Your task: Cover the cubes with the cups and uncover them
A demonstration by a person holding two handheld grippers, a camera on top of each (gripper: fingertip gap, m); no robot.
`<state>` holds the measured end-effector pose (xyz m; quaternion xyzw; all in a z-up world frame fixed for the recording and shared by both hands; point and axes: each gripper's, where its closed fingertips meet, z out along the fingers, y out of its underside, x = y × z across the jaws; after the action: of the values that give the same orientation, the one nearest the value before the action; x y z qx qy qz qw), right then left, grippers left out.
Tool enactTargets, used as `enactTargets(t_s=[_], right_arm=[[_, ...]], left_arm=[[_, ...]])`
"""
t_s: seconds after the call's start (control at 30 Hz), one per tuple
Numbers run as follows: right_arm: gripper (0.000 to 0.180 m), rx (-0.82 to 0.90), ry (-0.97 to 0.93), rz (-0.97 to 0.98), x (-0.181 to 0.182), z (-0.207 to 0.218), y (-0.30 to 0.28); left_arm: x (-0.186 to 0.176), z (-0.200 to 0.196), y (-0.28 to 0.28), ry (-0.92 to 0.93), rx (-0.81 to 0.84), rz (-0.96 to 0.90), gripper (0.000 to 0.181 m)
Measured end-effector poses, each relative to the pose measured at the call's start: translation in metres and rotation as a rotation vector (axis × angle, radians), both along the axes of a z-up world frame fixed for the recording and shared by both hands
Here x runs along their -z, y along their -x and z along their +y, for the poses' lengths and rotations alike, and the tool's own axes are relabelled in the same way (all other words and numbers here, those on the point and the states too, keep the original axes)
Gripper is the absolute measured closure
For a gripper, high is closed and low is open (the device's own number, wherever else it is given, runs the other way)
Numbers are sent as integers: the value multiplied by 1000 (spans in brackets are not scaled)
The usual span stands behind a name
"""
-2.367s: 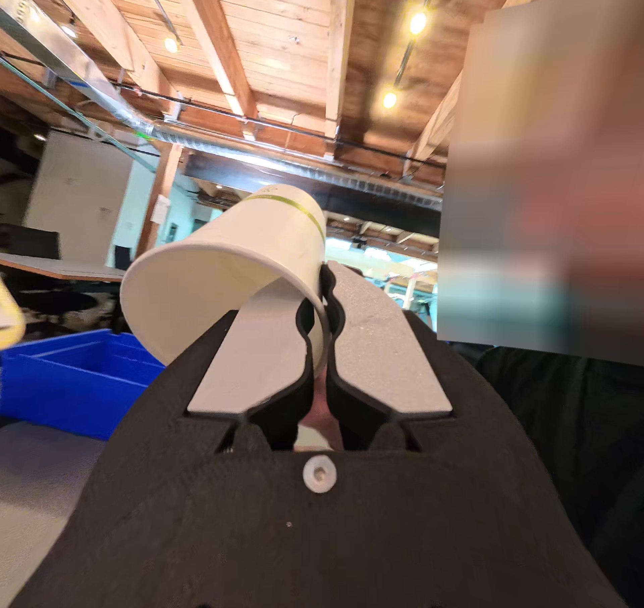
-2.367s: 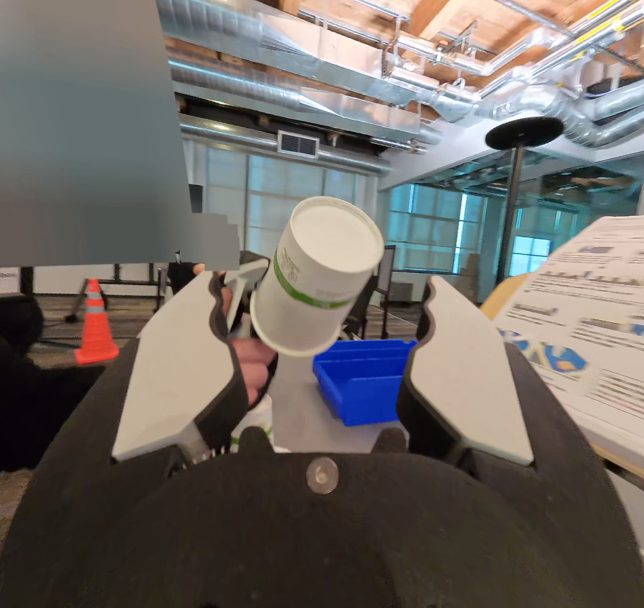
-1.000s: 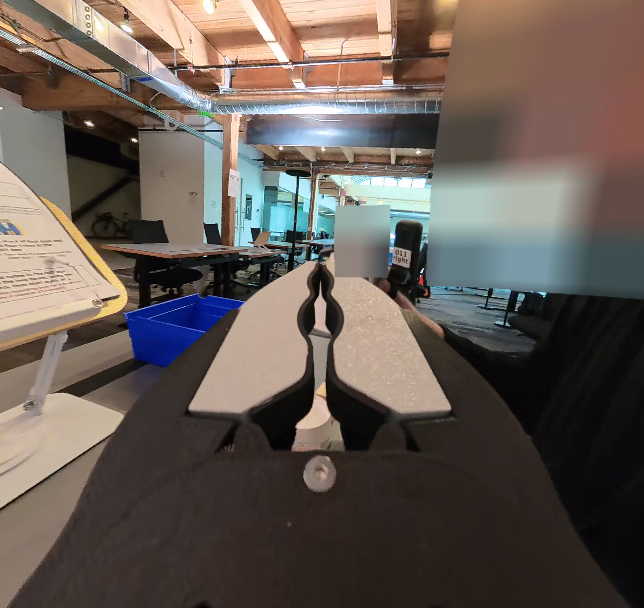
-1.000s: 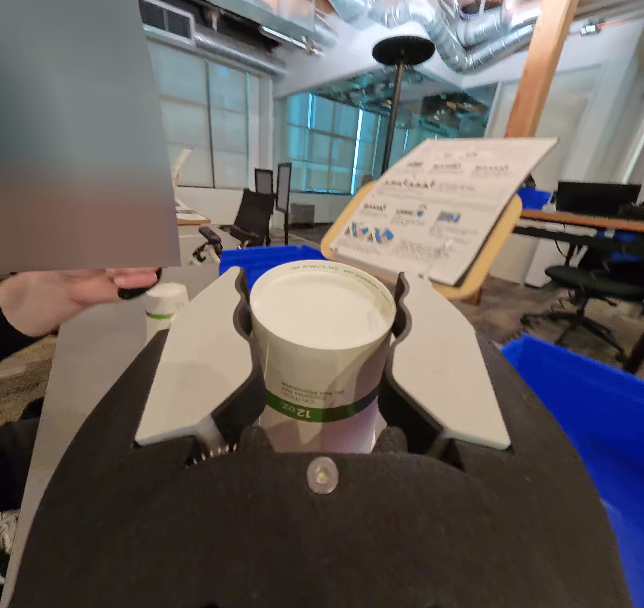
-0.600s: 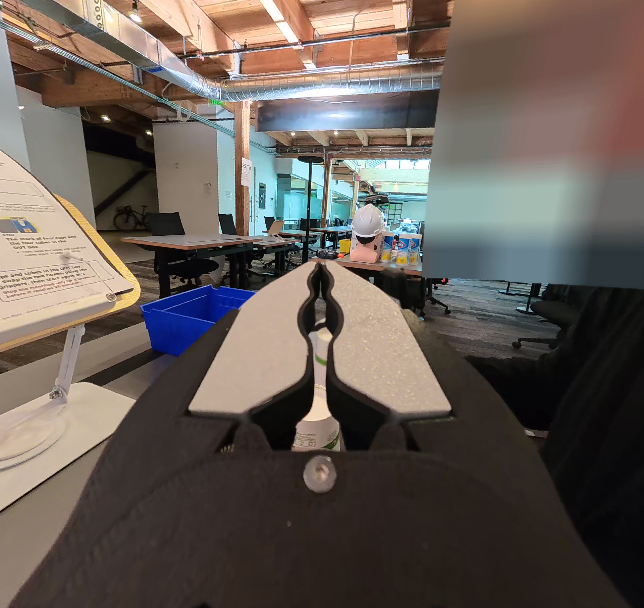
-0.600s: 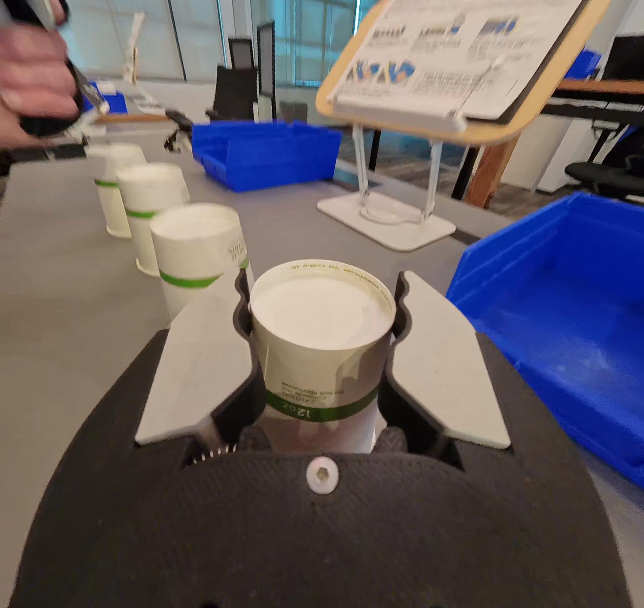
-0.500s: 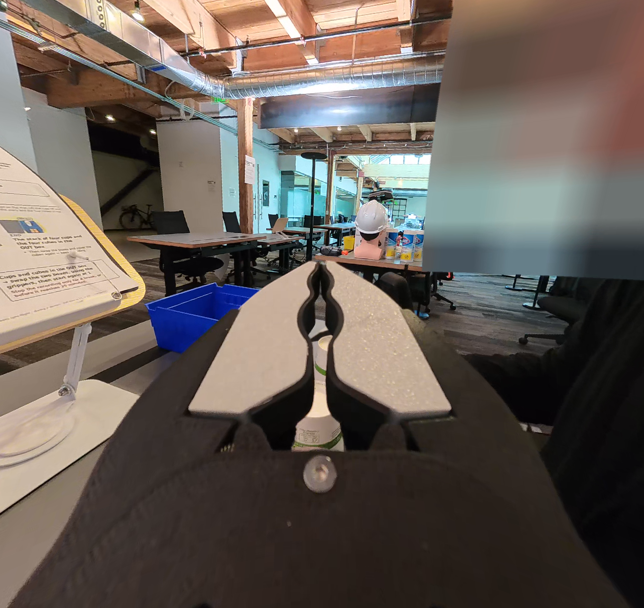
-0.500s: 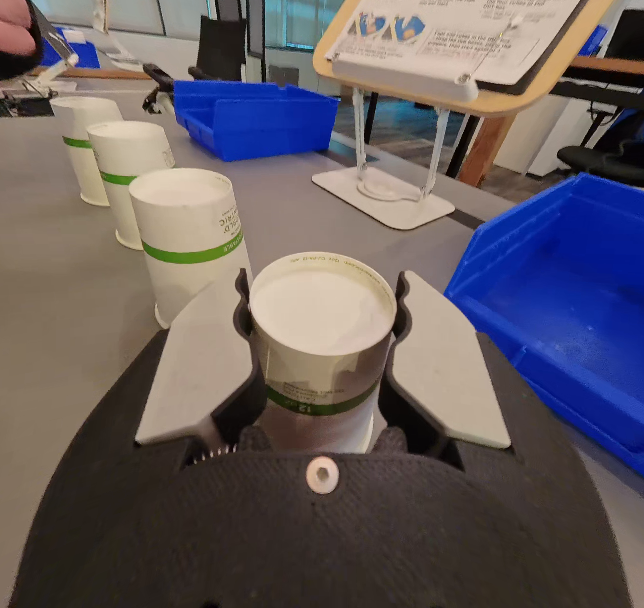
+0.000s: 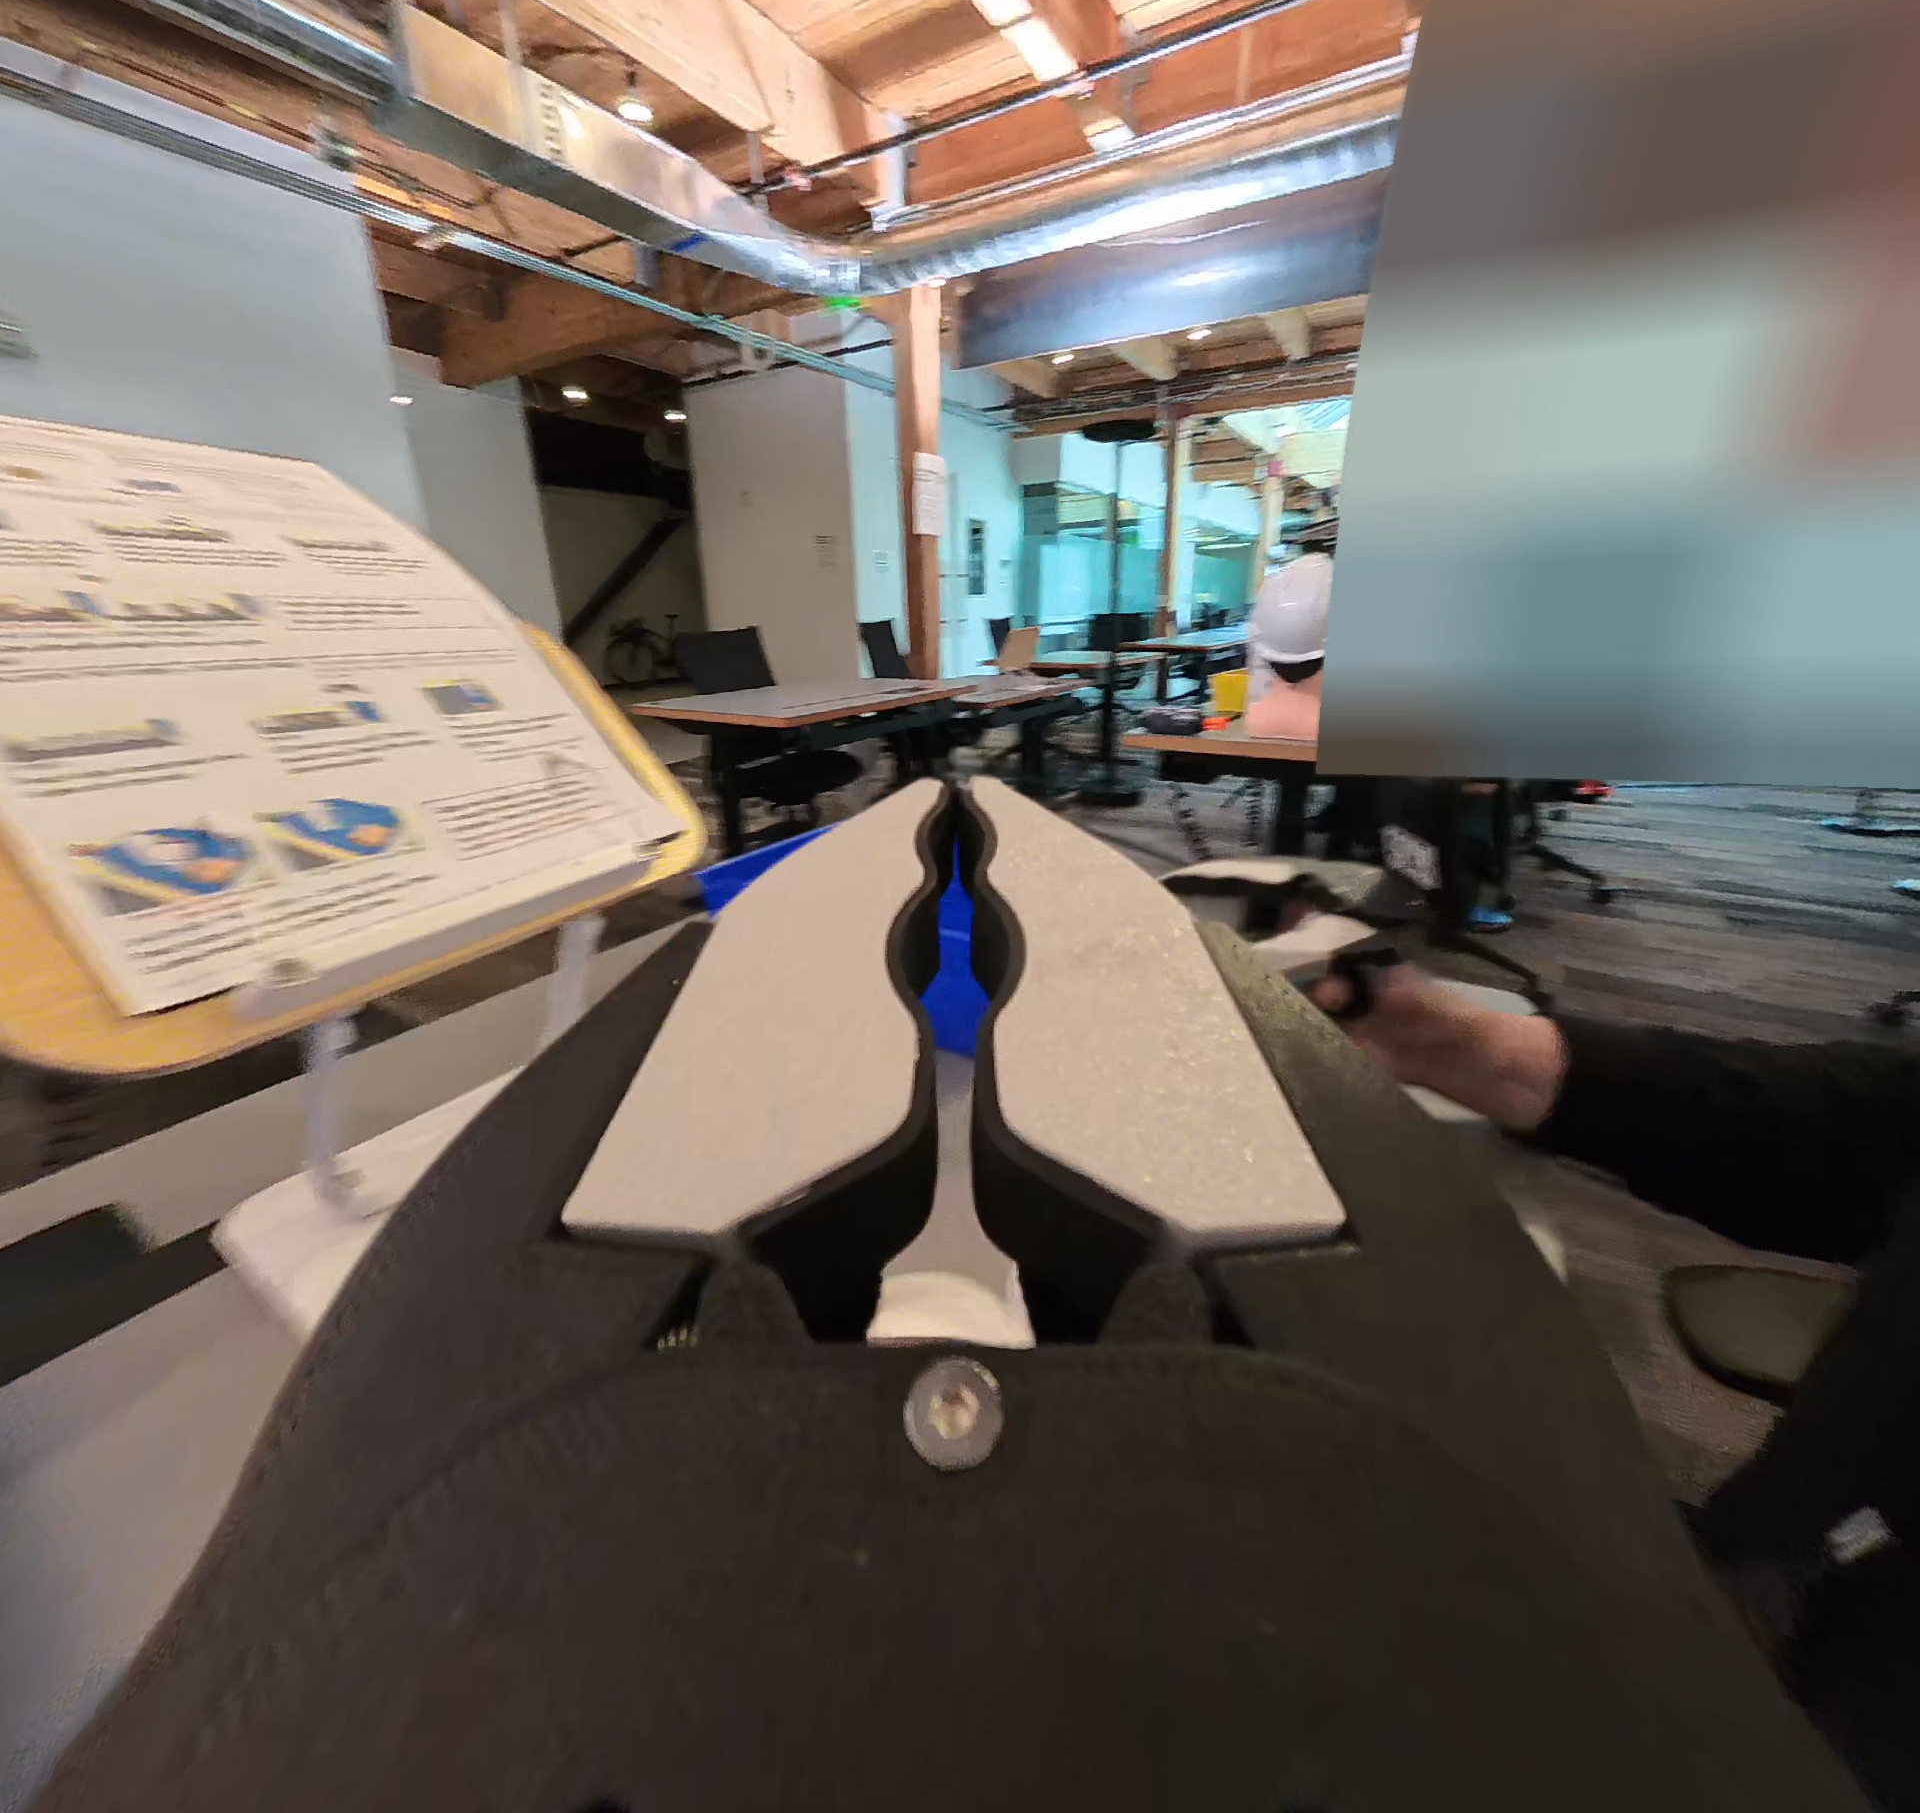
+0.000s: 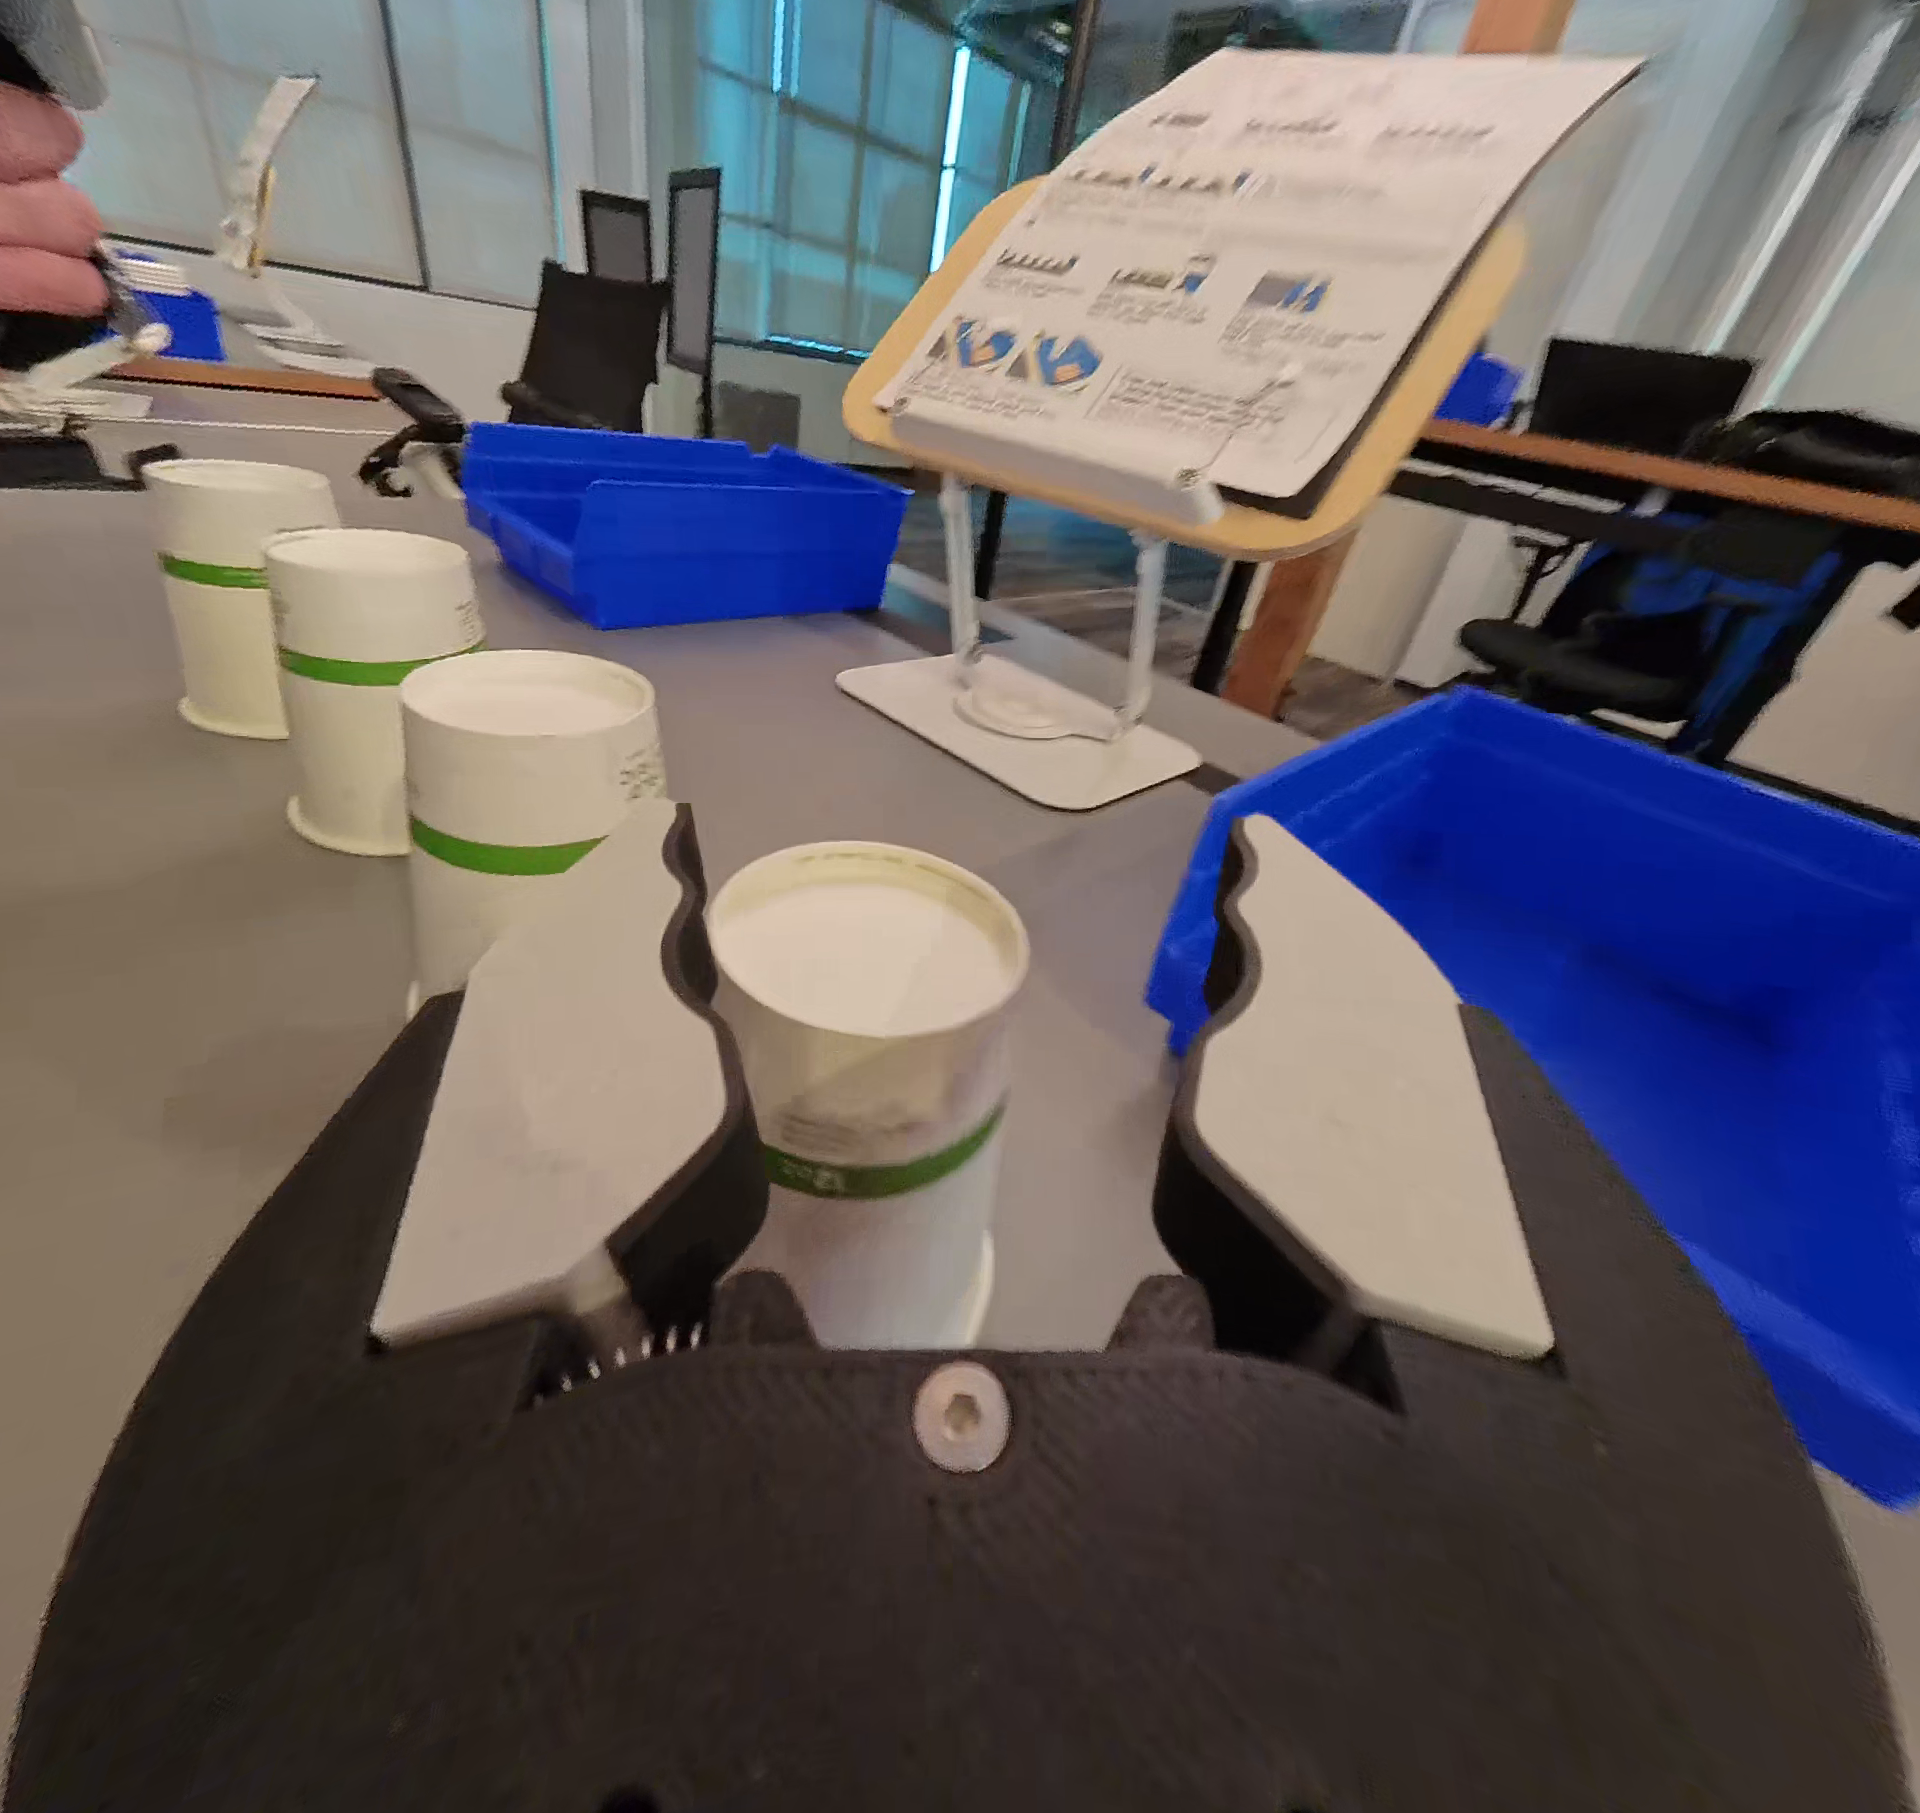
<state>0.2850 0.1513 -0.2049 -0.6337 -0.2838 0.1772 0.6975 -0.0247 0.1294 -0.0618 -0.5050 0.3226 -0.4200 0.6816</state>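
Right gripper (image 10: 956, 890) stands spread open around the nearest cup (image 10: 868, 1025), which sits upside down on the grey table (image 10: 135, 984), apparently touching the left finger and clear of the right one. Three more inverted cups (image 10: 364, 672) line up beyond it; no cubes show, presumably hidden underneath. Covering looks complete, so next comes regrasping a cup and lifting straight up. Left gripper (image 9: 956, 807) is closed on nothing. Blue bins (image 10: 1621, 942) flank the row.

Four inverted green-banded white cups (image 10: 868, 1025) in a row on table (image 10: 156, 932)
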Motion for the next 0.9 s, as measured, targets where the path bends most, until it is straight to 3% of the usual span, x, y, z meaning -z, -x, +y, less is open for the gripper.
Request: enactTargets(t_s=[0.17, 0.3, 0.47, 0.63, 0.77, 0.9], right_arm=[[96, 99, -35, 35, -5, -2, -50], [120, 191, -24, 41, 2, 2, -79], [180, 263, 19, -66, 19, 8, -88], [180, 316, 39, -97, 27, 12, -97], [180, 343, 60, -116, 33, 14, -100], [180, 356, 72, -158, 39, 17, -98]], left_arm=[[8, 17, 76, 8, -248, 34, 181], [43, 35, 137, 44, -523, 155, 181], [118, 65, 203, 117, -871, 391, 181], [178, 94, 239, 224, -1047, 558, 181], [200, 103, 248, 309, -1104, 572, 181], [200, 102, 252, 254, -1164, 674, 181]])
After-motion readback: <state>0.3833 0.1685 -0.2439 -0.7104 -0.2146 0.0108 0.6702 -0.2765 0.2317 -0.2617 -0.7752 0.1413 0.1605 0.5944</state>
